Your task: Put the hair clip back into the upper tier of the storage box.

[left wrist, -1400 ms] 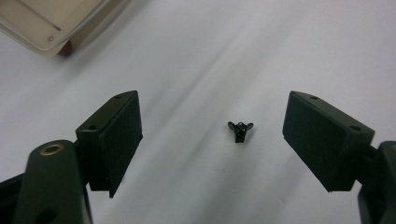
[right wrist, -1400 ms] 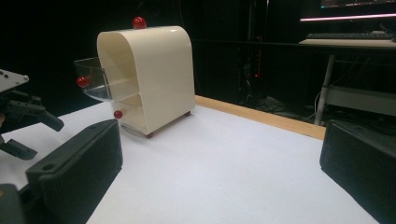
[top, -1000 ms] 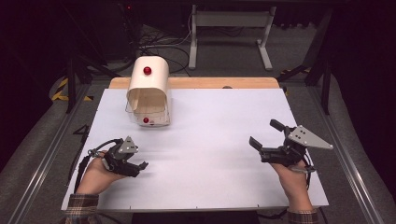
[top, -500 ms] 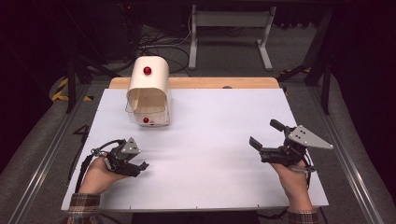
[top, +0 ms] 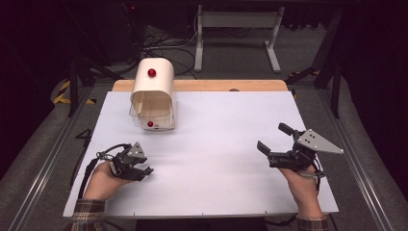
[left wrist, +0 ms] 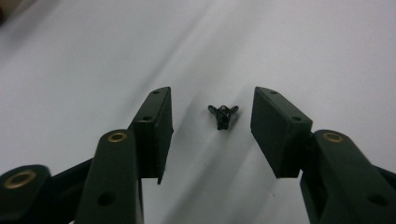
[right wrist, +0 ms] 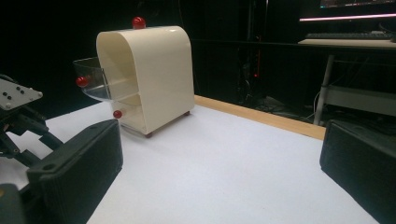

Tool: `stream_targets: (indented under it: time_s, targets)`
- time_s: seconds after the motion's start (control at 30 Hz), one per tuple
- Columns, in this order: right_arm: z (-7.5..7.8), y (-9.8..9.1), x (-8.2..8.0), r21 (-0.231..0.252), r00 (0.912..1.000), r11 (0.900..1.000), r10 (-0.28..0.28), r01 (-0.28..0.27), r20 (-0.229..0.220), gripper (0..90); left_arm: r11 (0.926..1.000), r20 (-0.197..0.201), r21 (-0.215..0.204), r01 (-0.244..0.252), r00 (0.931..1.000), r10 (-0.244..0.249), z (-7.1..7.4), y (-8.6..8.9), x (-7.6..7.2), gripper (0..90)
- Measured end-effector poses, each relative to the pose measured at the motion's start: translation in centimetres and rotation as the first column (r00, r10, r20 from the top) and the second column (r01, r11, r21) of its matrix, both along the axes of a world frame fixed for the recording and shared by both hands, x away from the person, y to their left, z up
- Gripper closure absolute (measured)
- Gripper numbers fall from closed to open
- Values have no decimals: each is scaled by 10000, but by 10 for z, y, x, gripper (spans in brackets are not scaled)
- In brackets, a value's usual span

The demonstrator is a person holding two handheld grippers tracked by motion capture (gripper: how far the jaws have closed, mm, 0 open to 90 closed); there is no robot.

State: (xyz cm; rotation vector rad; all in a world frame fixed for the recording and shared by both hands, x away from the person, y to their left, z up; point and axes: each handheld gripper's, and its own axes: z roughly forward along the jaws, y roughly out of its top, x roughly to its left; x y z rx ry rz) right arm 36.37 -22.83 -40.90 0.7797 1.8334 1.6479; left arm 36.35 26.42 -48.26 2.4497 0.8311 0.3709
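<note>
My left gripper (top: pixel 143 169) rests low on the white table sheet (top: pixel 216 144) at the front left. Its jaws have just been closing. In the left gripper view a tiny black winged piece (left wrist: pixel 223 115) lies on the sheet between the two pads (left wrist: pixel 159 126) of my left gripper (left wrist: pixel 212 100), with a gap on each side, so nothing is gripped. My right gripper (top: pixel 272 137) is at the front right, held wide open and empty. The right gripper view looks past my right gripper (right wrist: pixel 219 158) toward a cream arched box (right wrist: pixel 154 79).
The cream box (top: pixel 153 94) stands at the back left of the sheet, with a red knob on top and clear drawers with red knobs in front (top: pixel 150 124). A wooden strip (top: pixel 216 85) edges the table's far side. My left gripper (right wrist: pixel 14 116) appears at the right gripper view's left edge.
The left gripper's jaws have drawn closer together. Both hands have stayed where they were, and the right gripper is unchanged.
</note>
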Motion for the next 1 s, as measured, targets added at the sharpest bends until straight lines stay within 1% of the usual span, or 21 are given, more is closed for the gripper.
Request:
stream_targets:
  time_s: [0.03, 0.07, 0.27, 0.37, 0.47, 0.57, 0.73, 1.0]
  targets:
    - [0, 0, 0, 0, 10000, 10000, 0, 0, 0, 0, 10000, 0, 0, 0, 10000, 0, 0, 0, 0, 525]
    - [0, 0, 0, 9, 10000, 10000, 5, -5, 4, 0, 9999, -58, -129, 16, 10000, -16, 0, 0, 1, 530]
    - [0, 0, 0, 4, 10000, 10000, 8, -8, 7, 0, 9999, -155, -73, 109, 9998, -110, -2, -3, 1, 547]
    - [0, 0, 0, -1, 10000, 10000, 10, -10, 9, 0, 9999, -222, -57, 107, 9997, -108, -2, -3, 2, 570]
    - [0, 0, 0, -4, 10000, 10000, 9, -9, 5, 0, 9999, -349, -156, 66, 9994, -72, -3, -4, 3, 580]
    - [0, 0, 0, -10, 10000, 10000, 29, -29, -4, 0, 9998, -458, -167, 103, 9989, -110, -4, -4, 3, 601]
    - [1, 0, 0, -24, 10000, 10000, 28, -28, -11, 0, 9996, -445, -242, 150, 9989, -161, -4, -4, 4, 645]
    - [1, 0, -1, -13, 10000, 10000, 10, -10, -22, 0, 9994, -469, -302, 172, 9987, -186, -5, -4, 3, 682]
